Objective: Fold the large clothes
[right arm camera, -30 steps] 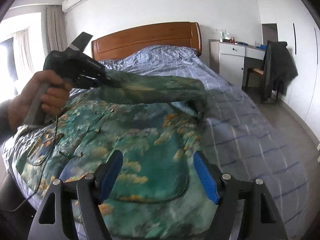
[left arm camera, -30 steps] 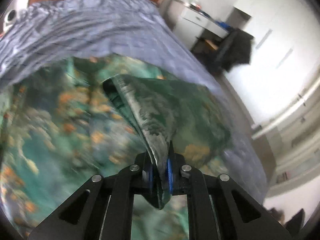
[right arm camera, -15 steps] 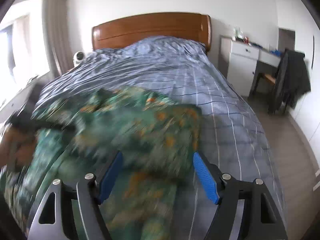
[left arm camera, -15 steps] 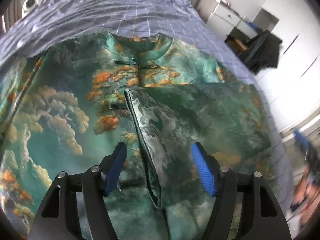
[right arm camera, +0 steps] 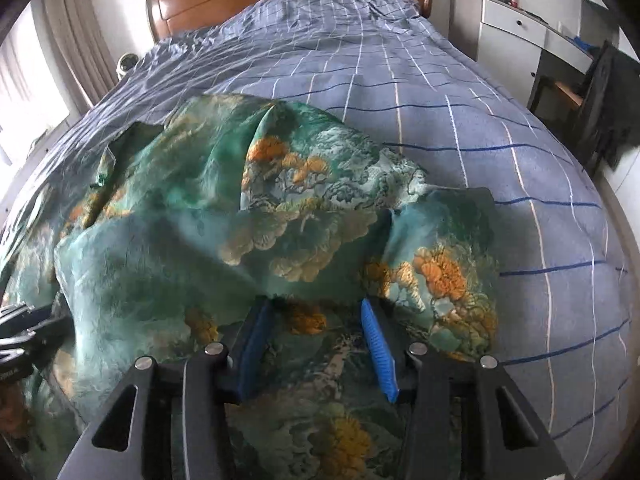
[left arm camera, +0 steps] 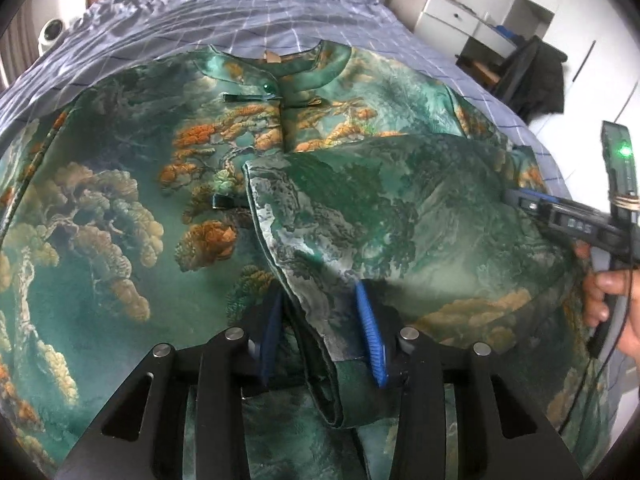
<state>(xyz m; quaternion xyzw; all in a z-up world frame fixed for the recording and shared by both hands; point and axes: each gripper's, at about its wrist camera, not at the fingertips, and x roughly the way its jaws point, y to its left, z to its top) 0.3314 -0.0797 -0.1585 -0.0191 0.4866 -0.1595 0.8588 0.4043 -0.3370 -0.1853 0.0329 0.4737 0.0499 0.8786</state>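
The green brocade jacket (left arm camera: 120, 220) lies flat on the bed (left arm camera: 240, 12), its collar (left arm camera: 280, 68) at the far side. One sleeve (left arm camera: 400, 208) is folded across the front. The left gripper (left arm camera: 320, 332) stands with fingers apart around the sleeve's cuff edge. The right gripper (right arm camera: 316, 344) is also apart, low over the jacket's right side, holding nothing.

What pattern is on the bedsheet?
Blue-grey bedsheet with a white and dark-blue grid; clearest in the right wrist view.
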